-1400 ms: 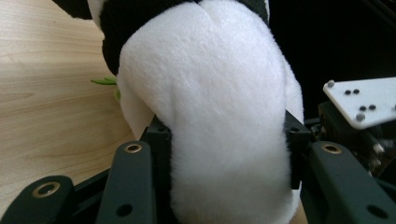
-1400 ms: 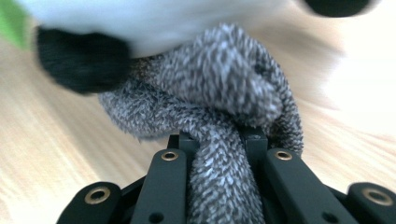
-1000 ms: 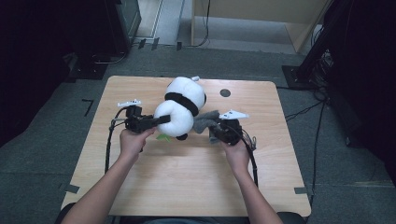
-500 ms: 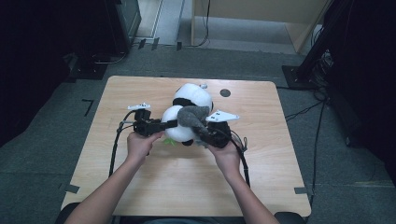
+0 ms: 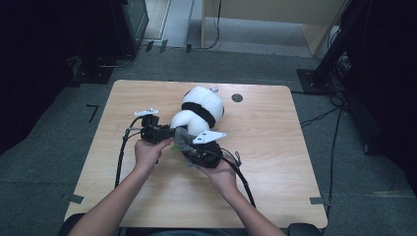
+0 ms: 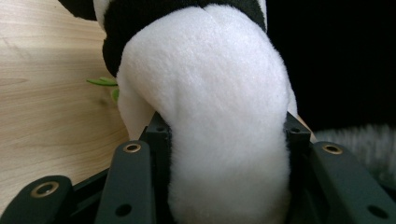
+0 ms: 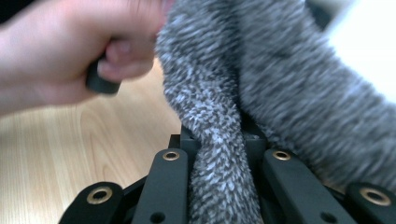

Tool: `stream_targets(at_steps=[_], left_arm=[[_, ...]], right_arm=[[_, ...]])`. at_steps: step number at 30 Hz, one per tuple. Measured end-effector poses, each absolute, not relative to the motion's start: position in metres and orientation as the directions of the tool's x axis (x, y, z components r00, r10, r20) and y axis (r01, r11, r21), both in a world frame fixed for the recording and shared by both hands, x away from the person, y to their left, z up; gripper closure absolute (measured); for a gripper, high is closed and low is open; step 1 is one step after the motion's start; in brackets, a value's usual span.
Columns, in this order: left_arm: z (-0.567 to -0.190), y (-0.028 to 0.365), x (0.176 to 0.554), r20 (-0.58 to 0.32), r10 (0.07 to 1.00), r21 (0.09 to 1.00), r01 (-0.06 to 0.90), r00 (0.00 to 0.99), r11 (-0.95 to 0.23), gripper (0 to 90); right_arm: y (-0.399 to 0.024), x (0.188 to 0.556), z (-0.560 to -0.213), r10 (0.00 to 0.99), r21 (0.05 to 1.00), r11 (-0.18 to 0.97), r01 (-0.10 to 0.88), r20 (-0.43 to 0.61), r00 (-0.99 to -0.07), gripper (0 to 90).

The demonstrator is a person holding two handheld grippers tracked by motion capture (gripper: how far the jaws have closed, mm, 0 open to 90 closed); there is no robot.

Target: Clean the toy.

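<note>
A plush panda (image 5: 199, 110), white with a black band, lies in the middle of the wooden table (image 5: 275, 147). My left gripper (image 5: 169, 132) is shut on its white lower end; in the left gripper view the white plush (image 6: 224, 140) bulges between the two jaws. A grey fuzzy cloth (image 5: 183, 139) lies over the panda's near end. My right gripper (image 5: 189, 150) is shut on a fold of that grey cloth (image 7: 224, 154), which runs between the jaws. The person's left hand (image 7: 70, 51) shows close beside the cloth.
A small dark round hole (image 5: 237, 98) sits in the table near its far edge. Cables (image 5: 120, 157) trail from both grippers across the near half of the table. Green leaf-like bits (image 6: 103, 82) stick out beside the panda. Dark floor and furniture surround the table.
The right gripper has moved left with the grey cloth and drawn it over the panda's near end. The panda has shifted slightly toward the far side.
</note>
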State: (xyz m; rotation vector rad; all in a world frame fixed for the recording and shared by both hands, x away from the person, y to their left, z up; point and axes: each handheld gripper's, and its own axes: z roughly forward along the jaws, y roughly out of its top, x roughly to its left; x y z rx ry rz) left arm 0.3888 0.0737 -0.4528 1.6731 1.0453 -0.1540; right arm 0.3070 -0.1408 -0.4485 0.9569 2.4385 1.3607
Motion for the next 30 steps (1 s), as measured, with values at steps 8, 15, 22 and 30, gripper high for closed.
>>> stream_targets(at_steps=[8,15,22,30], left_arm=[[-0.450,0.075,0.387,-0.590,0.536,0.720,0.694,0.604,0.010,52.7],[-0.450,0.080,0.389,-0.592,0.539,0.722,0.691,0.599,0.024,52.8],[-0.446,0.095,0.392,-0.591,0.534,0.733,0.679,0.604,0.044,53.3],[-0.443,0.111,0.394,-0.582,0.533,0.749,0.660,0.614,0.058,53.2]], right_arm=[[-0.129,0.308,-0.468,0.620,0.771,0.456,0.445,0.084,-0.780,78.6],[-0.142,0.319,-0.480,0.649,0.750,0.471,0.464,0.061,-0.758,78.6],[-0.164,0.331,-0.485,0.715,0.723,0.440,0.532,0.077,-0.695,78.5],[-0.202,0.344,-0.474,0.799,0.747,0.334,0.575,0.099,-0.593,78.0]])
